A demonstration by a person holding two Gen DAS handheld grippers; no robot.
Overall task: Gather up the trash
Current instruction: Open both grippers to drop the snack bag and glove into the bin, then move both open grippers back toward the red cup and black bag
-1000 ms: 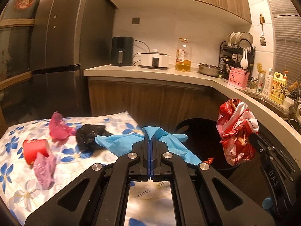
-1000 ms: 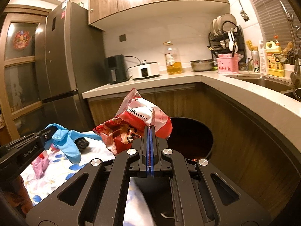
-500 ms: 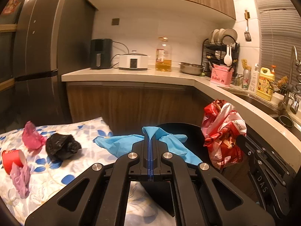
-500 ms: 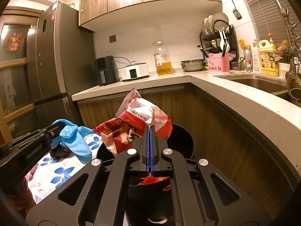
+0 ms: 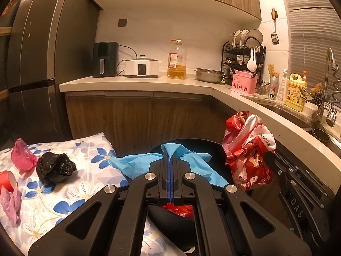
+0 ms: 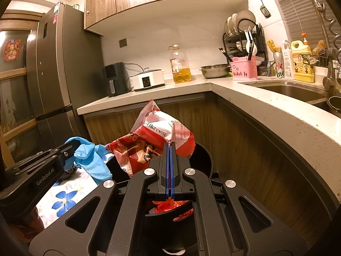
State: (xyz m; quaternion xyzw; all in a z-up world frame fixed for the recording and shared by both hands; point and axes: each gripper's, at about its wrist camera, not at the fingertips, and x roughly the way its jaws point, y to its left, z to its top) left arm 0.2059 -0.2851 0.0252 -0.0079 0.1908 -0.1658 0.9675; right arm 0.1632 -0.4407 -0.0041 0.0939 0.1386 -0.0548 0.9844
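Note:
My left gripper is shut on a blue glove and holds it over the rim of a black trash bin. My right gripper is shut on a crumpled red and white plastic bag above the same bin. The bag also shows in the left wrist view, and the glove in the right wrist view. Red trash lies inside the bin.
On the floral cloth lie a black bag, a pink bag, a red cup and a purple wrapper. A wooden cabinet under a counter curves around the bin. A fridge stands at left.
Both grippers have moved right, from over the cloth to over the bin, carrying the glove and the bag. The bin's inside with red trash has come into view.

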